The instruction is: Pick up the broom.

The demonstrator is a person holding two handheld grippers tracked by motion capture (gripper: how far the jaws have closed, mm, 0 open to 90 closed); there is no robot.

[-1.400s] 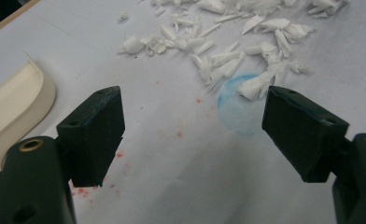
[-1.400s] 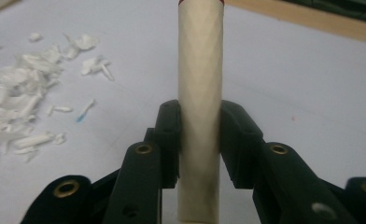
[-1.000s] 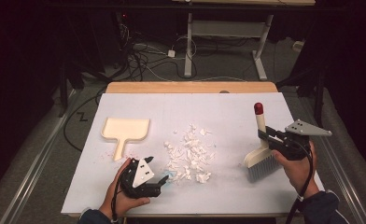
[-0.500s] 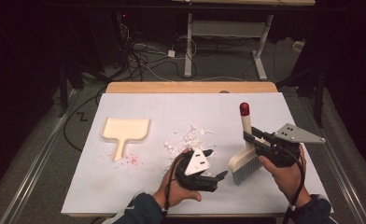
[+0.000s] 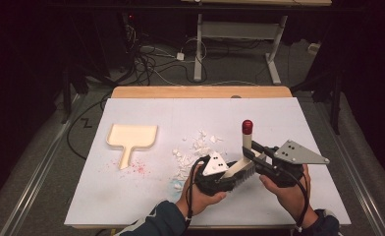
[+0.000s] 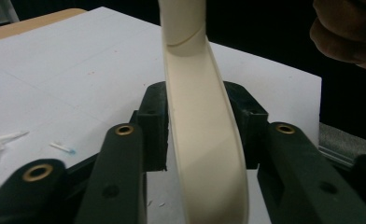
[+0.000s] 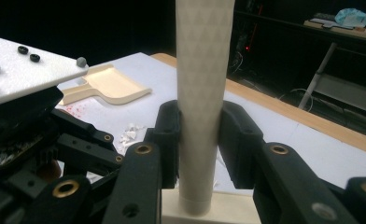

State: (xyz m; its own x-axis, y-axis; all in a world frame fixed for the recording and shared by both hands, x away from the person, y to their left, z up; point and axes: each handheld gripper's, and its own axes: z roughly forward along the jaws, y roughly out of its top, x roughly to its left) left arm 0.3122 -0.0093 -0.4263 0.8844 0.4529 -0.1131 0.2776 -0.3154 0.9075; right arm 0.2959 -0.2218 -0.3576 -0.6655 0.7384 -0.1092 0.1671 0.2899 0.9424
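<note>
Now both grippers clamp the hand brush [image 5: 240, 164] above the table [image 5: 298, 118]: the right gripper [image 5: 253, 153] pinches its round handle, and the left gripper [image 5: 230, 178], jaws just closed, grips the cream head. It looks light and rigid; the handle is probably the surest grip.

Cream brush [image 5: 240, 166] with a red-tipped handle, cream dustpan [image 5: 131, 137], white scraps [image 5: 200, 145], white table [image 5: 156, 110].

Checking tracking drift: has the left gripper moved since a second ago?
Yes. The left gripper has gone rightward, away from the dustpan, across the paper scraps, and its jaws have just closed on the brush held by the right gripper.
</note>
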